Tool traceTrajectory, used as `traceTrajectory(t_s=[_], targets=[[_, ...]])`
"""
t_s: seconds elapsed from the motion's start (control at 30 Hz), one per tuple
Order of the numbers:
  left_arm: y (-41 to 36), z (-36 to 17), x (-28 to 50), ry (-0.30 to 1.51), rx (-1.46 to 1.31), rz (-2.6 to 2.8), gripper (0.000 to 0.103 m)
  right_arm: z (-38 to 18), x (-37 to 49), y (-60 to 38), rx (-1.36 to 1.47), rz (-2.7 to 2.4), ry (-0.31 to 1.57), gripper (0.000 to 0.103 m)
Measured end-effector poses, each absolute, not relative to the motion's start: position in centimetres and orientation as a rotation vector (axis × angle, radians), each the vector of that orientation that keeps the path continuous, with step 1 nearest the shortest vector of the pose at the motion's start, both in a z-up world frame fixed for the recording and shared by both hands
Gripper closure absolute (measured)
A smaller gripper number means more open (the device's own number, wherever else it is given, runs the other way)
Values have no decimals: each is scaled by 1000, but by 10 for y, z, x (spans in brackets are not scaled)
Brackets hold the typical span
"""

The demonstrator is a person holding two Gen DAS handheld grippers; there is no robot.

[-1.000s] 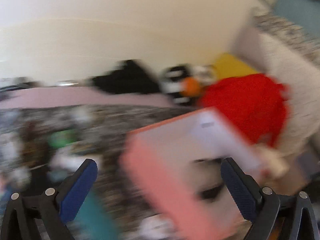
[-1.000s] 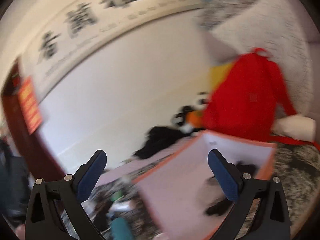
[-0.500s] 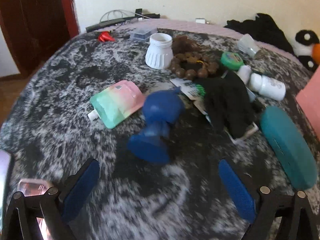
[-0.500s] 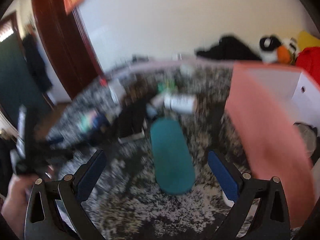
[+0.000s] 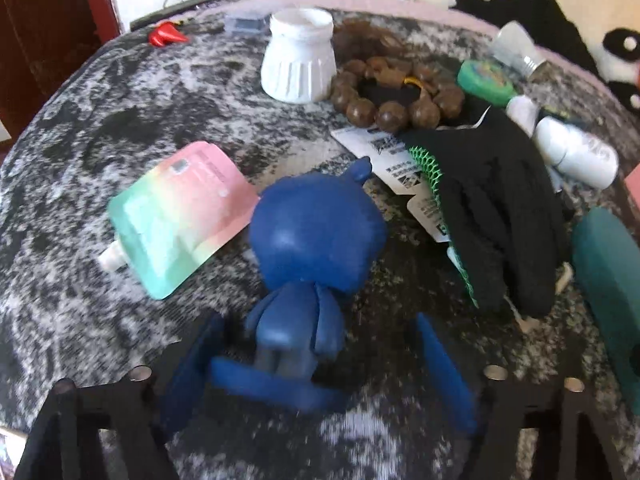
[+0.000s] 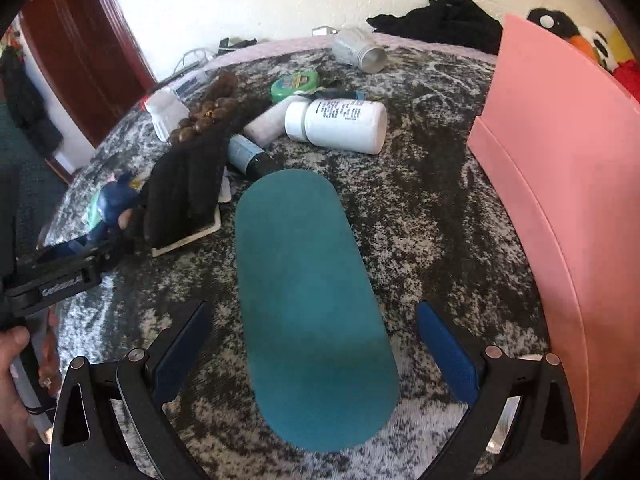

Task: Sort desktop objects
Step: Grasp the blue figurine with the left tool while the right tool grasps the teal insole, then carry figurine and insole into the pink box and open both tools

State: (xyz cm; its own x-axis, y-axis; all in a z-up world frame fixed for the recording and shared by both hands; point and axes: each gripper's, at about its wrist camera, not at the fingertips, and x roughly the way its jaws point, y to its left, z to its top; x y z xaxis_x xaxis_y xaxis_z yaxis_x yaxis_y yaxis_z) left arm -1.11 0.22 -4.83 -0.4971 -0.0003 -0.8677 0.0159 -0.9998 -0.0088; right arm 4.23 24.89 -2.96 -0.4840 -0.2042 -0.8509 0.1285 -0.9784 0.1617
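blue figurine [image 5: 316,236] upright on its base | teal oval case [image 6: 308,300] flat, beside black gloves [image 6: 184,196]

The left gripper's fingers [image 5: 444,364] are smeared by motion blur. The teal case [image 5: 608,288] is cut by the right edge. Printing on the white bottle [image 6: 340,124] is too small to read.

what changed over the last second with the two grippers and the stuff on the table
Both grippers swung down from the wall and pink bin toward the table. The left gripper closed in on the blue figurine, now between its open fingers; the right gripper came down over the teal glasses case, open and straddling it. Nothing is gripped yet. The white jar, bead bracelet and black gloves lie where they did.
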Motion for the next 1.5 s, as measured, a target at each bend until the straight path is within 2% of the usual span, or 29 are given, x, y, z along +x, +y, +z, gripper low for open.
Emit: traceTrajectory(t_s=[0.03, 0.07, 0.2, 0.27, 0.3, 0.33, 0.37, 0.5, 0.9, 1.07, 1.3, 1.5], targets=[[4, -49, -12, 8, 1559, -2703, 37, -33, 41, 248, 1489, -2542, -108, 0], [5, -47, -12, 1, 1548, -2698, 53, -40, 38, 247, 1519, -2523, -107, 0], [11, -43, -10, -1, 1531, -2654, 53, -56, 44, 226, 1447, -2573, 175, 0], [11, -41, -8, 27, 1530, -2644, 53, -54, 41, 231, 1490, -2539, 132, 1], [10, -39, -7, 51, 1532, -2645, 53, -53, 39, 233, 1513, -2520, 108, 6], [9, -36, -4, 80, 1535, -2647, 53, -48, 39, 238, 1492, -2526, 81, 33], [9, -33, -2, 101, 1535, -2651, 53, -43, 40, 241, 1478, -2522, 50, 34], [11, -18, 9, 130, 1505, -2678, 53, -29, 47, 248, 1436, -2495, -76, 35], [28, 50, 57, 186, 1331, -2846, 53, 55, 108, 237, 1071, -2581, -27, 35], [48, 85, 77, 174, 1216, -2946, 53, 98, 139, 262, 888, -2670, -88, 35], [113, 137, 104, 116, 1051, -3136, 53, 154, 183, 322, 650, -2870, -166, 35], [190, 156, 114, 12, 999, -3270, 53, 181, 216, 376, 541, -3012, -216, 35]])
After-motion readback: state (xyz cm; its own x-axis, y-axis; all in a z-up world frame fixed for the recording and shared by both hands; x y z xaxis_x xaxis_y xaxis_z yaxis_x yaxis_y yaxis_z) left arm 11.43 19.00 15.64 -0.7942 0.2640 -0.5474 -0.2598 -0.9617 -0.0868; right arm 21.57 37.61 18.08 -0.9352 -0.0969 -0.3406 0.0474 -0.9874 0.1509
